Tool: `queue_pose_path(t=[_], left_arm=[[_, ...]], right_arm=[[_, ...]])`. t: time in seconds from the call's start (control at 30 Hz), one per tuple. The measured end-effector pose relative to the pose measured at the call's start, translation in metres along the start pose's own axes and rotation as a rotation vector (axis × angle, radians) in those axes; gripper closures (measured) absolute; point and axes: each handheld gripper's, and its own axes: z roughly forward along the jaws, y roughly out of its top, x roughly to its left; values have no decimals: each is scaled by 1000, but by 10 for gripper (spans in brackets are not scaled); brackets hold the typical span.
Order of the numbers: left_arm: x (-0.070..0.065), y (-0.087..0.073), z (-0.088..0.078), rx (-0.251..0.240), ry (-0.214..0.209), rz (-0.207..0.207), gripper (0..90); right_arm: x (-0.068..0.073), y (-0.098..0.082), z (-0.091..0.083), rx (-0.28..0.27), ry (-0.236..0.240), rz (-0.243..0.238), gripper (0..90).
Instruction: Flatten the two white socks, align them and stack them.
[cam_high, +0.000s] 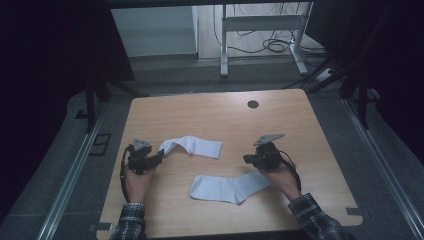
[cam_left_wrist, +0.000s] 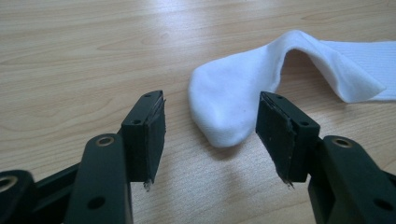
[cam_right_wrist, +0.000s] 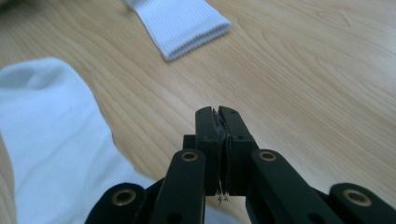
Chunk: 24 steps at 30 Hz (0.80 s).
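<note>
Left claw (cam_high: 161, 156) at the far sock's (cam_high: 197, 146) toe end; right claw (cam_high: 247, 159) just beyond the near sock (cam_high: 227, 187) on the bench (cam_high: 210, 112). Left gripper view: jaws wide apart, empty, sock toe (cam_left_wrist: 224, 105) between and just ahead. Right gripper view: jaws pressed together, holding nothing, near sock (cam_right_wrist: 51, 140) beside them.

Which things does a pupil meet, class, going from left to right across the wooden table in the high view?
Left black two-jaw gripper → far white sock, bent at its toe end → near white sock lying flat → right black two-jaw gripper.
</note>
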Motion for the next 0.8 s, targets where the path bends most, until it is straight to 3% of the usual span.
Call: queue_pose_path(t=[0.27, 0.8], left_arm=[[1, -2, -2, 1, -14, -16, 427], [1, -3, -1, 8, -27, -14, 427]], right_arm=[[13, 17, 29, -20, 16, -18, 890], [27, 48, 81, -23, 63, 8, 879]])
